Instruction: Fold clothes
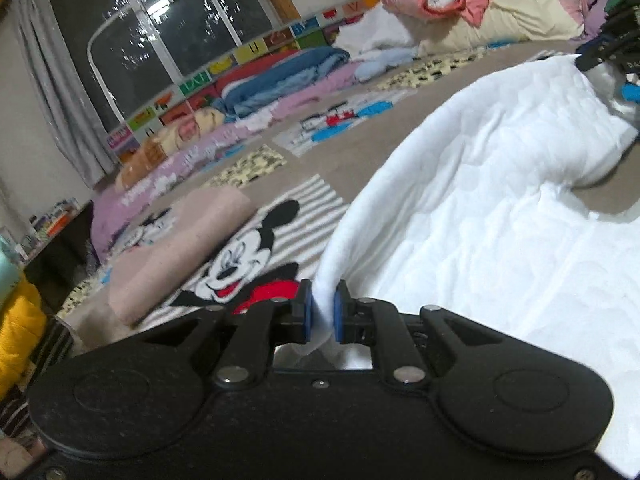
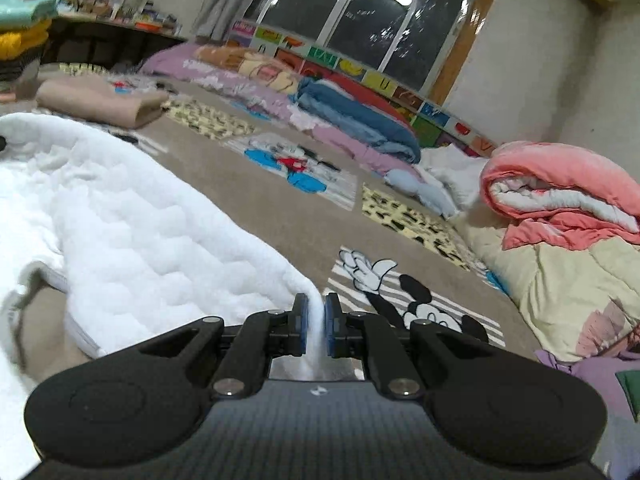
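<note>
Left hand-held gripper (image 1: 323, 312): clamped on an edge of the white garment (image 1: 500, 208); the cloth runs up between the blue pads (image 1: 307, 312).
Right hand-held gripper (image 2: 316, 326): likewise closed on a white edge, a thin fold pinched between its pads (image 2: 330, 326).
Why two grips: holding two points along one edge lets the person carry that edge as a straight line, so the fold lands even rather than bunched.
White garment: quilted, thick-looking, lifted at the held edge and arching down to the carpet (image 1: 352, 148), where most of it lies spread. In the right view it sweeps away to the left (image 2: 120, 216).
Other gripper seen: in the left view the right one shows at the far upper right (image 1: 604, 48), at the garment's other end.
Step in hand: likely bringing the raised edge over the rest of the cloth; the fold is not yet laid.
Next move calls for: keeping both grips level and the edge taut until it meets the lower layer.
Risk: the bulky cloth may sag in the middle and crease.
Beige fold (image 1: 176, 256): a finished-looking piece lying apart on the carpet, out of the working area.
Surroundings: bedding (image 2: 560, 208) heaped at the side, well clear.
</note>
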